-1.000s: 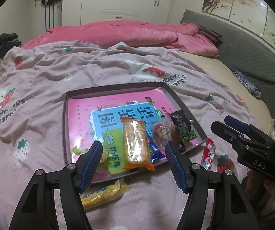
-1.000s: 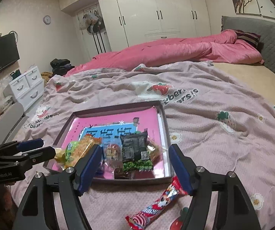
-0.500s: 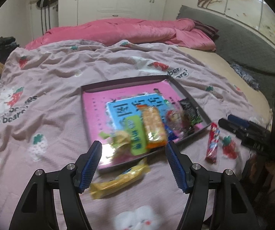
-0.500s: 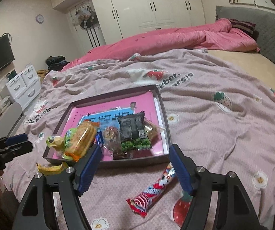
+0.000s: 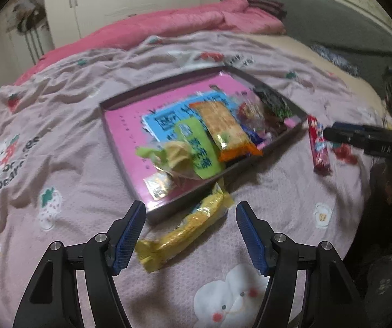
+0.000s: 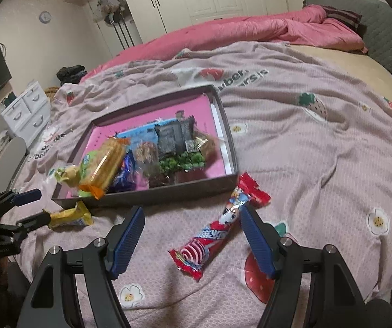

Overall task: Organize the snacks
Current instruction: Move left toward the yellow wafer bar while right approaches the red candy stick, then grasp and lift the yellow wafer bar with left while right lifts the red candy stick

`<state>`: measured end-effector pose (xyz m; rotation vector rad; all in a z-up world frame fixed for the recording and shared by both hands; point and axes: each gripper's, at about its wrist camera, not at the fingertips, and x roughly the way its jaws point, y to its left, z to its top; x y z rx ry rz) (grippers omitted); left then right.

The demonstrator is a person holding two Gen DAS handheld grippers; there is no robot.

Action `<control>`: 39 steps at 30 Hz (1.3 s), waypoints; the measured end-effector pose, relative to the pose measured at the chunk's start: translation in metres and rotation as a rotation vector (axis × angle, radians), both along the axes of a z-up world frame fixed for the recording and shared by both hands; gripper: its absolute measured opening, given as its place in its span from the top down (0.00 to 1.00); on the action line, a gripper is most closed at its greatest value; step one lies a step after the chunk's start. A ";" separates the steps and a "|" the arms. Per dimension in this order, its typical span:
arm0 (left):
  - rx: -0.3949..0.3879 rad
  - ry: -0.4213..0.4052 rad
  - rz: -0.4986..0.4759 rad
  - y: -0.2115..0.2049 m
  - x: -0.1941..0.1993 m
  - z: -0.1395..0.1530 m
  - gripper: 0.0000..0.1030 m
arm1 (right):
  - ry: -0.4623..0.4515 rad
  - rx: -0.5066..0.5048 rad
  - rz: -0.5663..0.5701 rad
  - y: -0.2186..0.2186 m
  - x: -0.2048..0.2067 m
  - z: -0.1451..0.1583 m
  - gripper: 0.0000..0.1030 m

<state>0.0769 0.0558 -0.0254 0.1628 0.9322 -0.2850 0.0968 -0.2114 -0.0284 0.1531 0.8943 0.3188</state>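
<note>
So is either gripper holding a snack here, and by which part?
No. Both are open and empty: the left gripper above the yellow snack, the right gripper above the red snack.

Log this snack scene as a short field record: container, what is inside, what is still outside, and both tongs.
container: shallow grey tray on the bedspread
inside: mixed snack packets, including an orange cracker pack and a dark pack
outside: yellow bar and red candy stick, both on the bedspread by the tray's near edge
left tongs: open, astride the yellow bar, no contact visible
right tongs: open, around the red candy stick
</note>
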 end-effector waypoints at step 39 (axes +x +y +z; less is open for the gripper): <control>-0.126 0.120 0.064 -0.011 0.002 -0.017 0.85 | 0.077 0.110 0.038 -0.017 0.010 -0.027 0.73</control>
